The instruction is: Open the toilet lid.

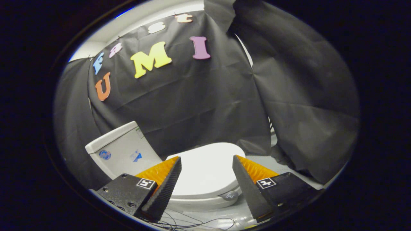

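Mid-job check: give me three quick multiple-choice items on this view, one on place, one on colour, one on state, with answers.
1. Where is the toilet lid relative to the gripper?
A. Between and beyond its fingers
B. Behind the tank
C. On the floor

2. What colour is the lid?
A. Black
B. White
C. Blue

3. How is the lid?
A. Raised upright
B. Removed
C. Down, closed

Answers: 1 A, the lid shows in the gap between the open fingers. 2 B, its surface is plain white. 3 C, it lies flat on the bowl beside the tank.
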### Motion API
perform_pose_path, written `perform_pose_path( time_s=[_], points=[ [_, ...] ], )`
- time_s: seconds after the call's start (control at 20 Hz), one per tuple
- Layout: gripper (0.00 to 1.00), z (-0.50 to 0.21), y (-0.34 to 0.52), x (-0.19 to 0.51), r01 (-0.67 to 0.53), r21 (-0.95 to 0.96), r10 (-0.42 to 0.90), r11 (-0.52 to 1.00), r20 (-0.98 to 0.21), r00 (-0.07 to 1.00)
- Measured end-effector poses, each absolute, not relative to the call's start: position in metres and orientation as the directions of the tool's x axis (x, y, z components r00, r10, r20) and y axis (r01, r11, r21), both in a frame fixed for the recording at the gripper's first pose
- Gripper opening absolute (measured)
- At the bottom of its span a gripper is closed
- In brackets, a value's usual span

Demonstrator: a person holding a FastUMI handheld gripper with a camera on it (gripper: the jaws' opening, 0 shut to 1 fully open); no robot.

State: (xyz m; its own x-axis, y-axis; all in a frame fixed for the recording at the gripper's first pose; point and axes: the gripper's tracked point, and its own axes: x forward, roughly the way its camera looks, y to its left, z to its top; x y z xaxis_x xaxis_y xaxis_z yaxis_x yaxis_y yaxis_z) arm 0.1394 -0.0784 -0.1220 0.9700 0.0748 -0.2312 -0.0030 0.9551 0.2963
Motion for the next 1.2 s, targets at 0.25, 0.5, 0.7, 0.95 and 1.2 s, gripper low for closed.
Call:
perform_pose_path(
  time_s=[0.25,0.5,0.7,0.95,1.2],
  points=[
    [1.00,-0.174,-0.113,0.163,0.063,0.434,0.093,0.899,-0.329,0.940],
    [0.99,-0.229,-0.123,0.167,0.096,0.534,0.143,0.840,-0.388,0.910],
    [0.99,-0.262,-0.122,0.164,0.116,0.604,0.203,0.789,-0.433,0.878],
    [0.99,-0.288,-0.113,0.166,0.136,0.684,0.268,0.717,-0.450,0.852],
    [0.97,-0.309,-0.109,0.166,0.177,0.797,0.350,0.578,-0.437,0.829]
  ],
)
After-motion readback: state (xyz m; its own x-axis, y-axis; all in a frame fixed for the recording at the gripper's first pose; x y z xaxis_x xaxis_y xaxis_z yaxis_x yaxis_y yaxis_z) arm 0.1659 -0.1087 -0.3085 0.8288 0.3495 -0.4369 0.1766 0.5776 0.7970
